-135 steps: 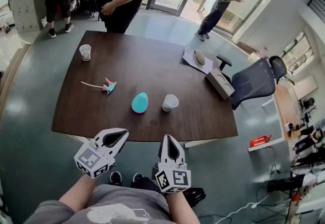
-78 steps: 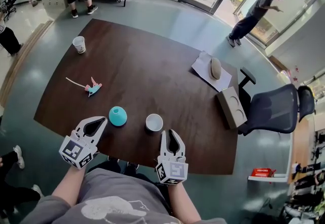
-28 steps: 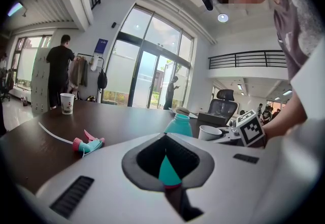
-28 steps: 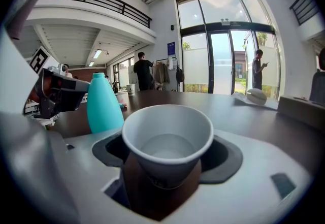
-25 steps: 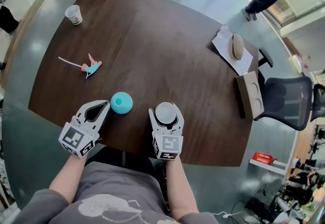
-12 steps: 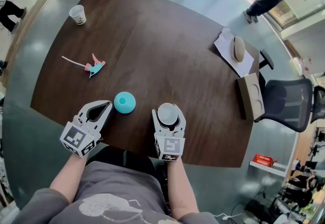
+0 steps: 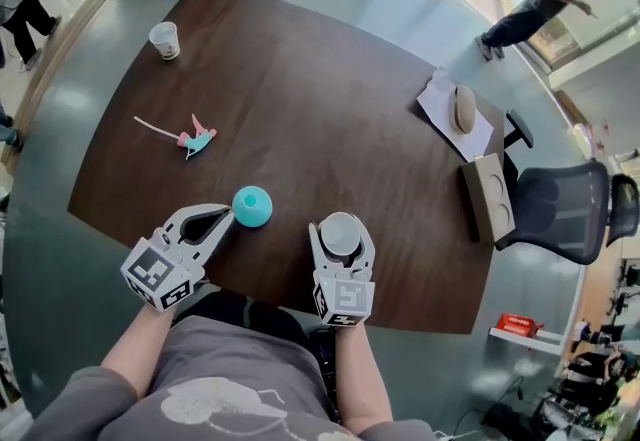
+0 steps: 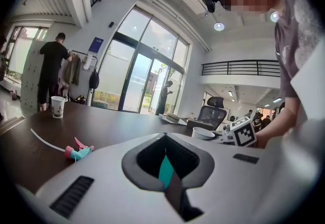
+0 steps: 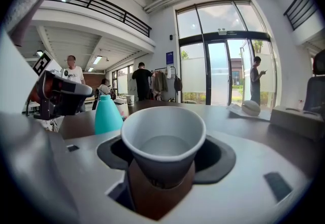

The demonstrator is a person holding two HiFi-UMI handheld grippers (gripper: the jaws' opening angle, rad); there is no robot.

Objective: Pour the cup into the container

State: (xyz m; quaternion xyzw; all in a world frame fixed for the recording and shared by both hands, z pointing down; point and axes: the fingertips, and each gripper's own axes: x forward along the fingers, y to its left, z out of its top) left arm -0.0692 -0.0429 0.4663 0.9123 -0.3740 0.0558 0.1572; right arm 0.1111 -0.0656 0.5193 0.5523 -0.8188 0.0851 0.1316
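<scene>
My right tongs [image 7: 342,229], having just been closing, grip the paper cup [image 9: 163,139] at the bench's [image 7: 300,79] near edge. They hide its base, and I cannot tell its contents. My left tongs [image 7: 226,217] are pressed together, empty, just beside the teal container [image 7: 252,206], which from their own view is only a sliver.

Dark brown bench [image 7: 300,99], teal container [image 7: 252,206], and a cup [image 7: 340,235] that's white with a grey-shadowed inside. Left tongs [image 7: 226,220] and right tongs [image 7: 341,225] both white, lined dark grey, with black-and-white square-patterned cubes. Farther out, a pink-and-teal sprayer [image 7: 197,140] and a second cup [image 7: 165,39], also white.
</scene>
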